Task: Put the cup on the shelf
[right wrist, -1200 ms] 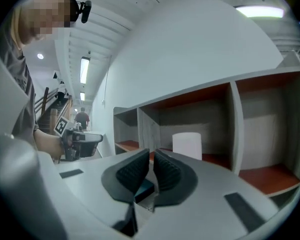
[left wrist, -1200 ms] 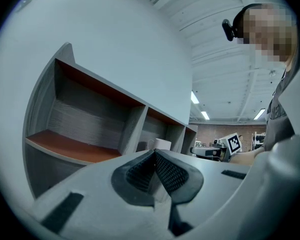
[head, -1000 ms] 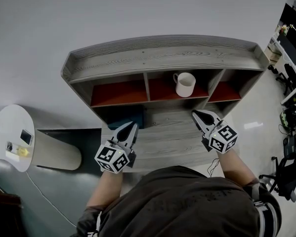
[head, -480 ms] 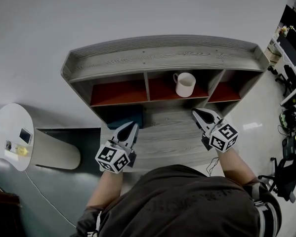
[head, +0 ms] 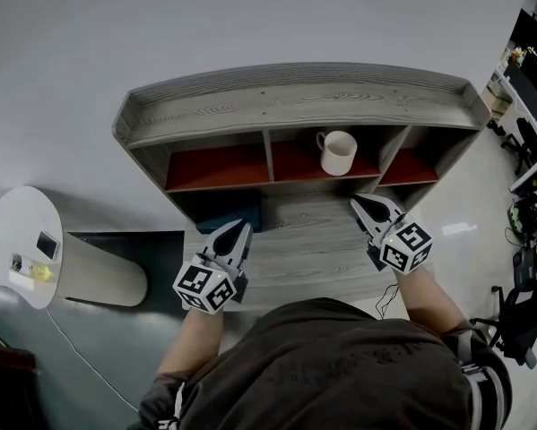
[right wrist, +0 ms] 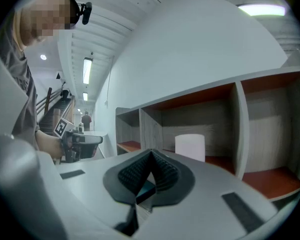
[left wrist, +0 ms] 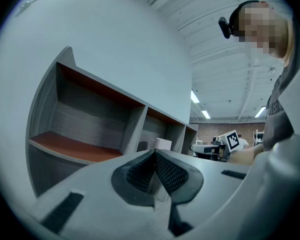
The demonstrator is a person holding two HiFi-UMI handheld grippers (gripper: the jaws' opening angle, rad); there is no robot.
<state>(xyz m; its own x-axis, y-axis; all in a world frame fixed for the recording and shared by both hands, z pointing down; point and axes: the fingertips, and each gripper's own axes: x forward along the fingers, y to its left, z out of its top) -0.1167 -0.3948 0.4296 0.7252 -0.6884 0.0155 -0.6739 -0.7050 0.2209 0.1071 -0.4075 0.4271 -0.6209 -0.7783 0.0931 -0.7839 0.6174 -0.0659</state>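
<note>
Head view: cup (head: 337,152) upright in middle shelf (head: 295,106) bay, beyond both closed, empty tools.

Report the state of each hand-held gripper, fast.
Left hand-held gripper: closed, holding nothing.
Right hand-held gripper: closed, holding nothing; the cup stands apart from it.

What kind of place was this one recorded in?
Probably an open office or lab: a wooden desk with a shelf unit holding a cup, office chairs and workstations along the right edge, and strip lights on the ceiling.
</note>
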